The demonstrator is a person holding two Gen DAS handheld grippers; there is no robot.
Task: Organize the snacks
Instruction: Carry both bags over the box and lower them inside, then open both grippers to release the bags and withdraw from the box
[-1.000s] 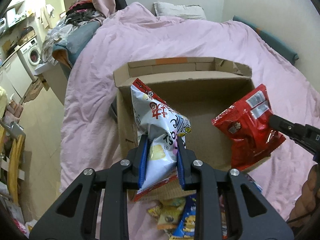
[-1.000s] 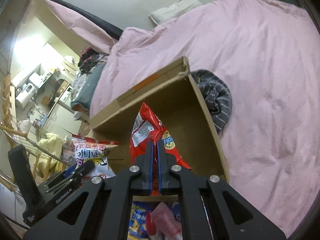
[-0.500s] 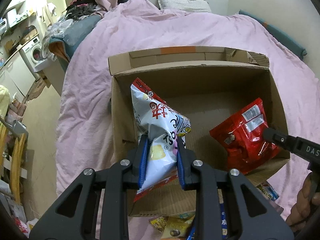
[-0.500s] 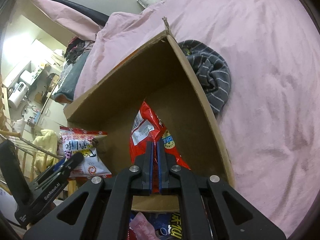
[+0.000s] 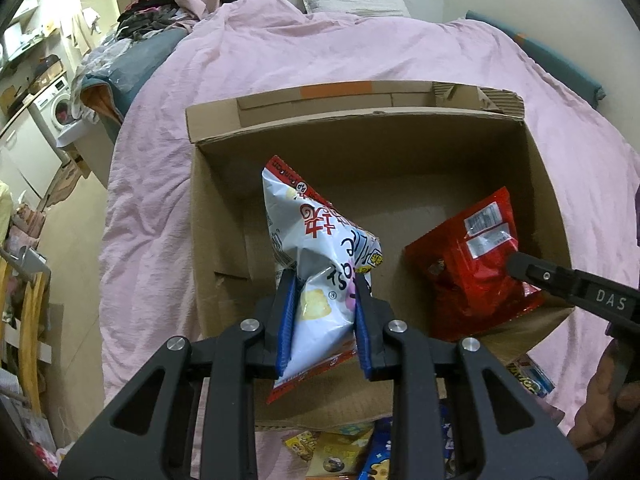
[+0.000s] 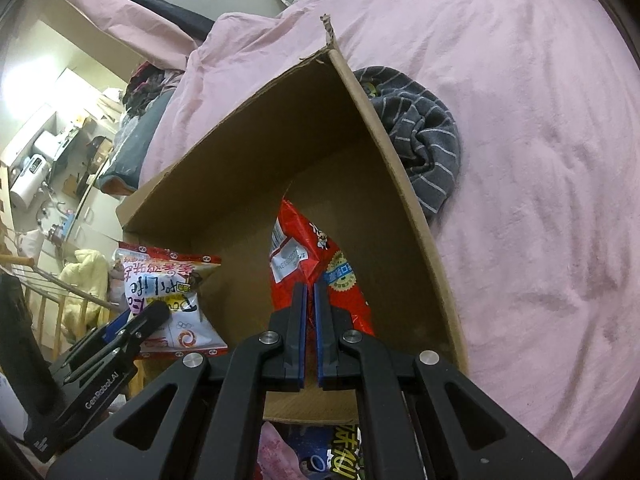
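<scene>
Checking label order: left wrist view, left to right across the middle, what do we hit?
Washing machine → pink blanket → left wall of the cardboard box → white chip bag in the left tongs → red snack bag → right tongs.
</scene>
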